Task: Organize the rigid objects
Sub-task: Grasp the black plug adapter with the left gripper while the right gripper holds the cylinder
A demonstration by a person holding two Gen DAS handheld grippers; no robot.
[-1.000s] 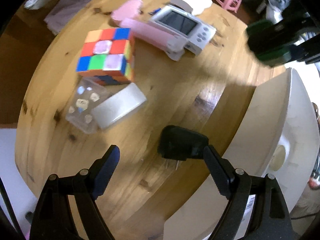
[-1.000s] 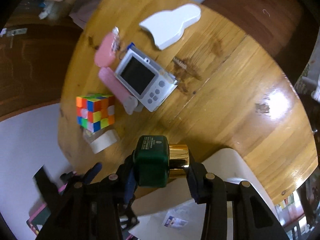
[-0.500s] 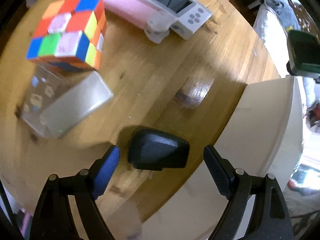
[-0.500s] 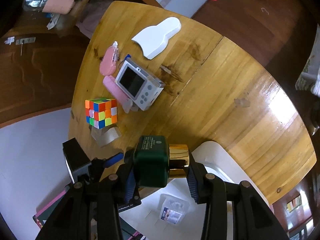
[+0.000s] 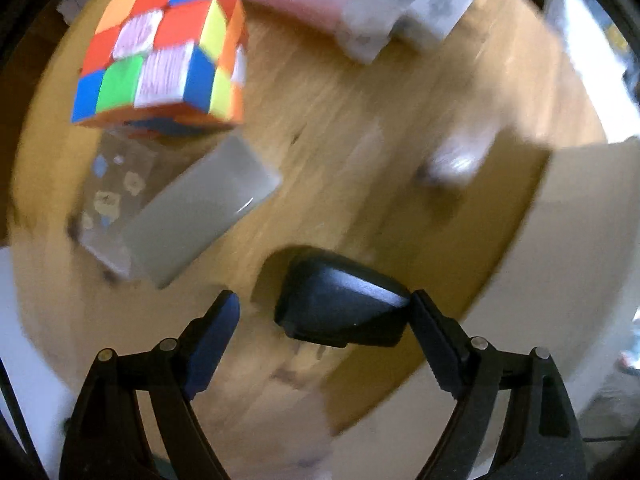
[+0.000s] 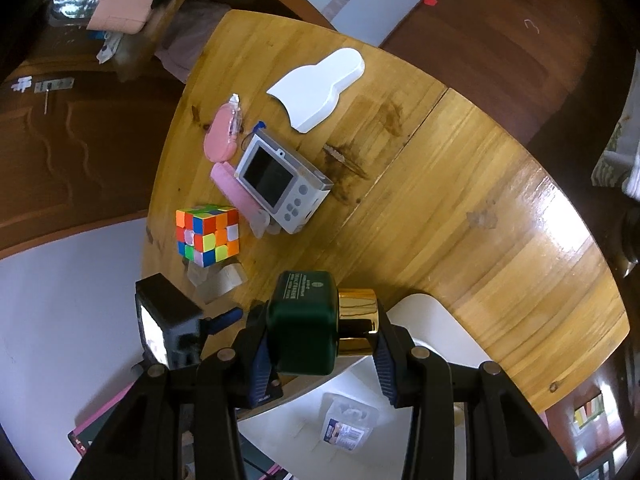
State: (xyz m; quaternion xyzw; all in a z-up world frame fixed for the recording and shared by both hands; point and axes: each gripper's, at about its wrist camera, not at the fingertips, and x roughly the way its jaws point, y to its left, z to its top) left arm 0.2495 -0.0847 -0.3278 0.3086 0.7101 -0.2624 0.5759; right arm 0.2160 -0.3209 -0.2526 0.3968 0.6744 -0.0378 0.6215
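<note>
A black plug adapter (image 5: 344, 308) lies on the round wooden table (image 5: 360, 128) near its front edge. My left gripper (image 5: 322, 312) stands open around it, pointing almost straight down. The right fingertip is at the adapter's end and the left one is a gap away. My right gripper (image 6: 320, 348) hangs above the table edge, shut lengthwise on a dark green bottle with a gold cap (image 6: 304, 324). In the right wrist view one blue finger (image 6: 226, 317) of the left gripper shows beside the bottle.
A colour cube (image 5: 160, 52) and a clear sticker box (image 5: 176, 208) sit left of the adapter. Behind them are a pink tube (image 6: 236, 192), a white screen device (image 6: 280, 184), a pink case (image 6: 222, 136) and a white lid (image 6: 320, 88). A white bin (image 6: 424, 320) holds a small packet (image 6: 348, 424).
My left gripper sank and tilted down, so the adapter now lies between its fingers. My right gripper drew up and back with the bottle, and the table looks smaller.
</note>
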